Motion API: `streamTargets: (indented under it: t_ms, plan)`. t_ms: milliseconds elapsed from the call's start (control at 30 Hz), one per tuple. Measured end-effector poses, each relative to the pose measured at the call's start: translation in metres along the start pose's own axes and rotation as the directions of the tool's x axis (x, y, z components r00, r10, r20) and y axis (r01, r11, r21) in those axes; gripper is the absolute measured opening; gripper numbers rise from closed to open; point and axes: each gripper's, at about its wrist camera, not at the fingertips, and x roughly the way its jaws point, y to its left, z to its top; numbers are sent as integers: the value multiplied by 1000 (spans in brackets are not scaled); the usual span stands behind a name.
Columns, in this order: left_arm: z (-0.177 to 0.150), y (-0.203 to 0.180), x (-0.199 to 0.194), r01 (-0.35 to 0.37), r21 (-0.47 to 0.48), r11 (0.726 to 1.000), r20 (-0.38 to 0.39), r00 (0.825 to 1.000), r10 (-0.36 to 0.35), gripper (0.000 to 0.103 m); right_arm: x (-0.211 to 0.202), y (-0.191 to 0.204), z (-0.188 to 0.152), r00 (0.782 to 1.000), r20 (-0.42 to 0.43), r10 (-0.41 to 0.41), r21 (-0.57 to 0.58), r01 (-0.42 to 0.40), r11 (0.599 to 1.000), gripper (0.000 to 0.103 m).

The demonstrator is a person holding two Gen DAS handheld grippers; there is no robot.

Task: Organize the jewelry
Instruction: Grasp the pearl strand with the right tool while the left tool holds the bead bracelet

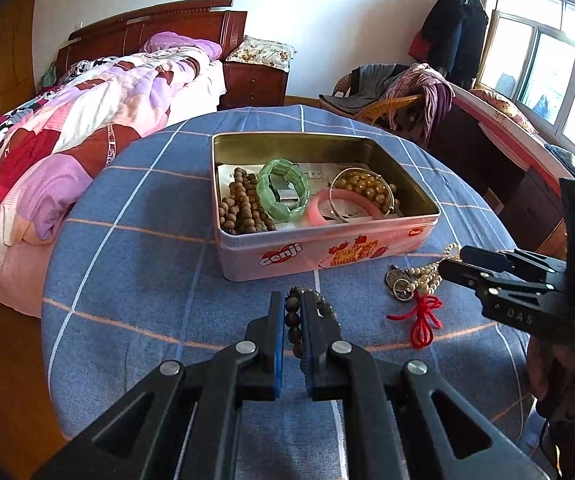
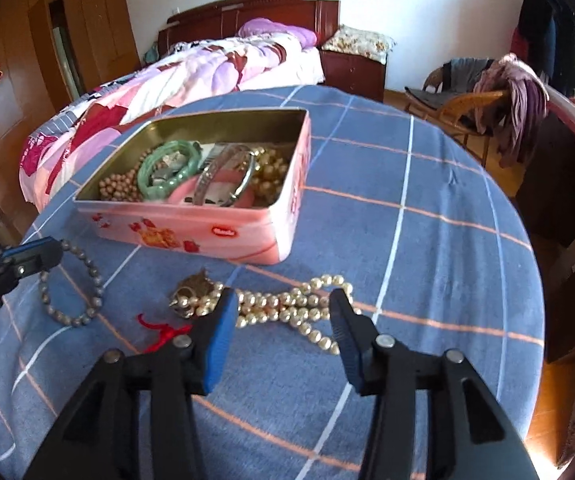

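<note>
A pink tin box [image 1: 327,246] [image 2: 207,232] sits open on the blue checked tablecloth and holds a green bangle [image 1: 283,194], a pink bangle [image 1: 343,208], a silver bangle, brown beads and gold pearls. My left gripper [image 1: 292,300] is shut on a dark bead bracelet [image 1: 292,320], which lies on the cloth in front of the box [image 2: 71,292]. My right gripper [image 2: 283,300] is open, its fingers on either side of a pearl necklace [image 2: 287,308] with a red knotted cord [image 1: 421,320] and a metal pendant [image 2: 193,284].
The round table [image 2: 427,220] drops off at its right and near edges. A bed [image 1: 67,128] with a pink quilt lies to the left, a wicker chair [image 1: 387,104] with clothes behind the table, and a desk by the window at right.
</note>
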Motion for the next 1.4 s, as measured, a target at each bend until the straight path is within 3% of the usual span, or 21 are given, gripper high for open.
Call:
streamTargets:
  t_ms: [267,400,567,833,1000,1400]
  plan:
    - [4,0,1,0,-6,1000,14,1000,0,7,5,-4,9,1000,-15,-12,106,13,994,51]
    - [6,-1,4,-1,4,1000,17,1000,1,7,10,12,8,995,-42,-86,24,87,996,53]
    - [5,3,8,-8,-1,1000,15,1000,8,7,2,15,-8,992,-79,-101,-44,98,994,53]
    - [0,-1,9,-33,13,999,18,999,33,7,-11,-2,-19,994,-70,-88,11,89,996,44]
    - [-2,-3,11,-42,19,999,11,999,42,7,-17,-4,-16,995,-46,-93,51,96,994,44]
    - [0,3,5,-117,16,993,44,992,116,7,-18,-6,-19,994,-89,-67,115,77,990,45]
